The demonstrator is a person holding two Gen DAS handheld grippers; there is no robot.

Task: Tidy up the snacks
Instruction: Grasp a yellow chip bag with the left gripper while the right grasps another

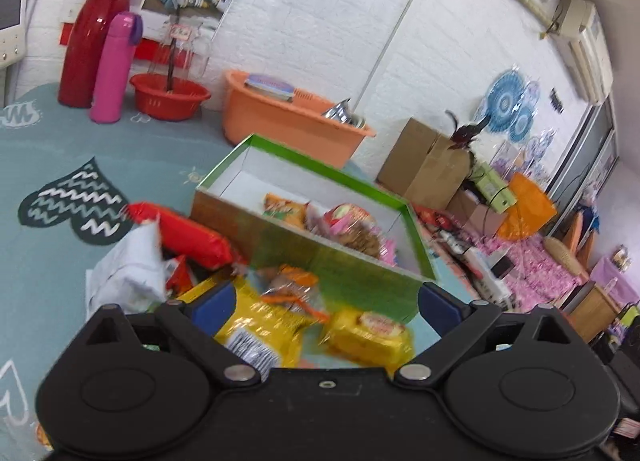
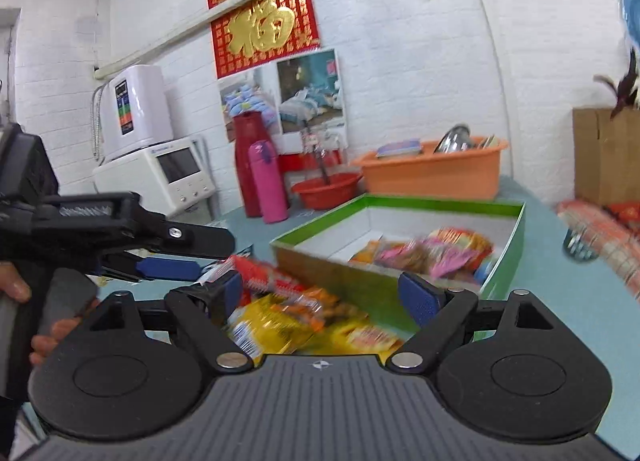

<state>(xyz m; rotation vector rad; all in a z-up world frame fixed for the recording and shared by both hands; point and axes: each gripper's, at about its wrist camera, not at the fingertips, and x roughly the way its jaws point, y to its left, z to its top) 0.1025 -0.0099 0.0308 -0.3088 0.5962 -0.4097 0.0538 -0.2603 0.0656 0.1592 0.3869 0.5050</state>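
Left wrist: blurred yellow snack packets (image 1: 260,325)

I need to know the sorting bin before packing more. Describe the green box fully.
The green box is a shallow, open rectangular tray, apparently cardboard, with bright green rims and outer walls and a plain white inside. It sits flat on the teal tablecloth, in front of the orange tub. Several snack packets lie bunched at one end; the other end is bare. Loose packets lie against its near wall. No gripper touches it.
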